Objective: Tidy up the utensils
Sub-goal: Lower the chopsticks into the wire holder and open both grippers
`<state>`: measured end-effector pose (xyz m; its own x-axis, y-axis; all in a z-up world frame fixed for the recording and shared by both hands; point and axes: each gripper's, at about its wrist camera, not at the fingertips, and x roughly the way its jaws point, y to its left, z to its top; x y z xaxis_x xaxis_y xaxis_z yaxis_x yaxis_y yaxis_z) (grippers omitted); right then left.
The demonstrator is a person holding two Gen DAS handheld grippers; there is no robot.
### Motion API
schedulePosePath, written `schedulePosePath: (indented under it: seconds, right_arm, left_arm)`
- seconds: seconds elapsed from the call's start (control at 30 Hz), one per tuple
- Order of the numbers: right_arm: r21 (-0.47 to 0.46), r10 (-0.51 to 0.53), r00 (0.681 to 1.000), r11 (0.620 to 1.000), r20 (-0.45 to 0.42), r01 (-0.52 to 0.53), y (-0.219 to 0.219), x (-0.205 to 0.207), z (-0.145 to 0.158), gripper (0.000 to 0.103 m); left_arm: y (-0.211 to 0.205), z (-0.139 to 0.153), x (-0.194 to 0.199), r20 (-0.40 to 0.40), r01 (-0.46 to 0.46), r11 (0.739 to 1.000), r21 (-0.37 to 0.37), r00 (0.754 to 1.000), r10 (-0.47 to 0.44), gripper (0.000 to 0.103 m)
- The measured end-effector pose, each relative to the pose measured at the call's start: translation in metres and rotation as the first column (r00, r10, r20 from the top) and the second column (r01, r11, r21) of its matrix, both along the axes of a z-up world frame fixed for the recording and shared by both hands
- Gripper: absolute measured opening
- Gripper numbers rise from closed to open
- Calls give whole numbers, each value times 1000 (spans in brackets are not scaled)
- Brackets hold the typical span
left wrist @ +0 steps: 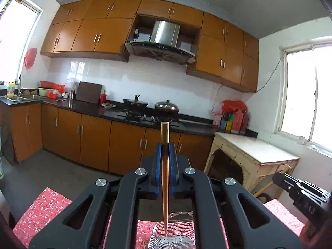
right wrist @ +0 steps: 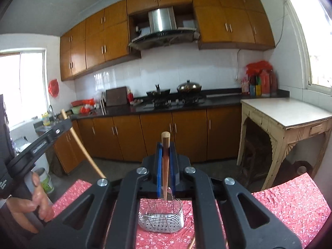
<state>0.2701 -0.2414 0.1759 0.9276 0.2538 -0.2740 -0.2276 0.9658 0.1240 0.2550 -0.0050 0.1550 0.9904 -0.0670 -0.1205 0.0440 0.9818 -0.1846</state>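
My left gripper (left wrist: 165,145) is shut on a wooden chopstick (left wrist: 165,178) held upright, its thin tip just above a wire utensil basket (left wrist: 173,238) on the red floral tablecloth (left wrist: 43,211). My right gripper (right wrist: 165,145) is shut on a second wooden chopstick (right wrist: 165,170), also upright, its tip over the same basket (right wrist: 161,217). In the right wrist view the left gripper body (right wrist: 39,141) and its chopstick (right wrist: 83,145) show at the left, with the person's hand (right wrist: 31,205). The right gripper's body (left wrist: 300,193) shows at the right of the left wrist view.
Another chopstick end (right wrist: 192,243) lies on the cloth (right wrist: 290,205) near the basket. A cream side table (right wrist: 286,116) stands right. The kitchen counter (right wrist: 186,103) with stove, pots and cabinets runs along the back wall.
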Motion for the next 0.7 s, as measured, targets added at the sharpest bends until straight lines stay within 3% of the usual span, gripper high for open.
schedulePosePath:
  seconds: [0.27, 0.47, 0.6, 0.7]
  right_arm:
    - [-23, 12, 993, 1000, -117, -15, 11, 51, -38, 8]
    - [-17, -35, 986, 999, -164, 33, 6, 80, -54, 9]
    - [-9, -83, 984, 997, -158, 83, -9, 80, -58, 29]
    - [4, -106, 982, 994, -155, 108, -22, 74, -59, 36]
  left_arm:
    - [-12, -42, 46, -119, -8, 1000, 19, 993, 10, 7]
    - [-10, -54, 61, -188, -36, 999, 30, 981, 40, 7]
    - [1, -51, 58, -203, -49, 998, 28, 978, 54, 8]
    - [9, -48, 52, -209, -59, 998, 34, 976, 65, 8]
